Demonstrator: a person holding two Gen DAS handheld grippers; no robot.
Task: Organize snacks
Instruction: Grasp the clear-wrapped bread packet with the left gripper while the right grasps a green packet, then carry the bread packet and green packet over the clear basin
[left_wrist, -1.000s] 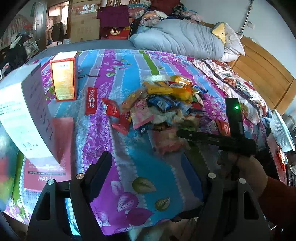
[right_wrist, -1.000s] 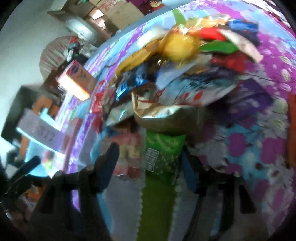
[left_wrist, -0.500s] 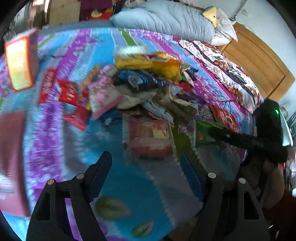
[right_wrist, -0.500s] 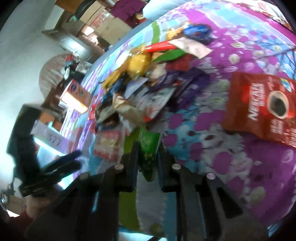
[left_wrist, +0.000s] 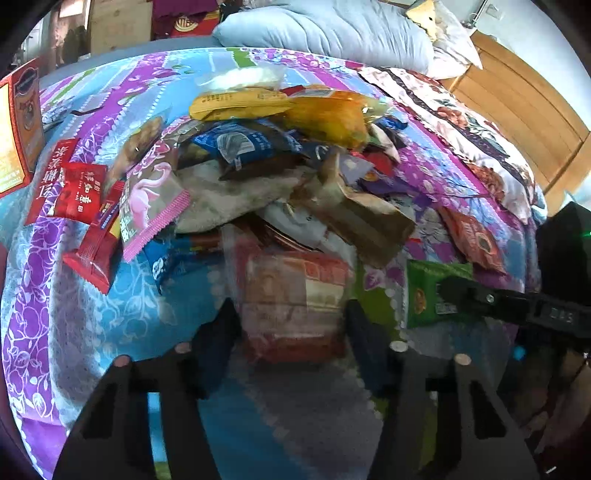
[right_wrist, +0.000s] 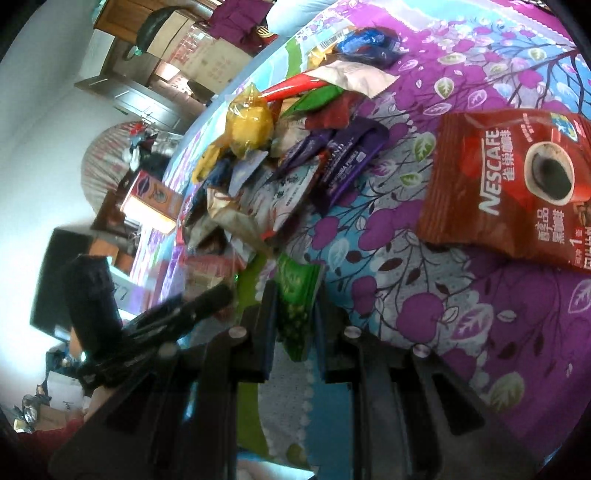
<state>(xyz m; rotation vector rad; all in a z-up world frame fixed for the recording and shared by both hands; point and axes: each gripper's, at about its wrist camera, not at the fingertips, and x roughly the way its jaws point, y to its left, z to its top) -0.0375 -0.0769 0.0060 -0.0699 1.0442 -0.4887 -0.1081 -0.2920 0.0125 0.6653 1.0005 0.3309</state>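
The floral bedspread (left_wrist: 74, 332) fills both of your views. On it the snack pile (left_wrist: 280, 155) is heaped so thickly that its lower packets are mostly buried. The red Nescafe pouch (right_wrist: 517, 184) lies apart, its far edge cut off. Your left gripper (left_wrist: 291, 325) is closing its jaws around a blurred red-and-clear packet (left_wrist: 295, 295); whether the pads touch it, you cannot tell. Your right gripper (right_wrist: 295, 314) pinches the green packet (right_wrist: 295, 302), its lower end hidden between the fingers.

snack pile (left_wrist: 280, 155) on bedspread (left_wrist: 74, 314) | coffee bag (right_wrist: 517, 184) right of pile
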